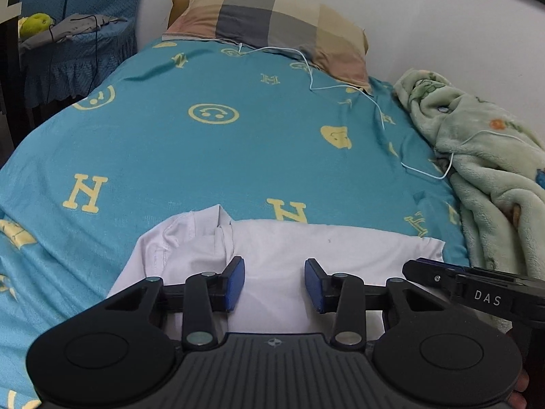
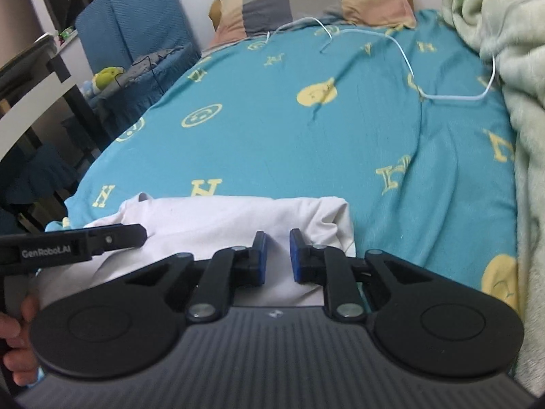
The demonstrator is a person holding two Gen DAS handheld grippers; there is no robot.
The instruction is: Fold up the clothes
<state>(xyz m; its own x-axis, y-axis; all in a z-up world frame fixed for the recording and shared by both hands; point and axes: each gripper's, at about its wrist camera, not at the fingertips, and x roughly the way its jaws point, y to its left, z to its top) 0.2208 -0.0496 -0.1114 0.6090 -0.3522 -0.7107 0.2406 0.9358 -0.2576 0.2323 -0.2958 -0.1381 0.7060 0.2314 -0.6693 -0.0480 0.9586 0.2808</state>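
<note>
A white garment (image 1: 282,252) lies folded on the near part of the bed, with a collar or sleeve bunched at its left end; it also shows in the right wrist view (image 2: 218,221). My left gripper (image 1: 274,281) is open just above the garment's middle, nothing between its blue pads. My right gripper (image 2: 277,255) is open with a narrow gap, over the garment's right part. The right gripper's finger shows in the left wrist view (image 1: 442,274), and the left gripper's finger in the right wrist view (image 2: 102,238).
The bed has a teal sheet (image 1: 204,143) with yellow prints. A checked pillow (image 1: 272,20) lies at the head. A green fleece blanket (image 1: 483,156) is heaped along the right side. A white cable (image 2: 408,64) runs across the sheet. A blue-covered chair (image 1: 75,47) stands left.
</note>
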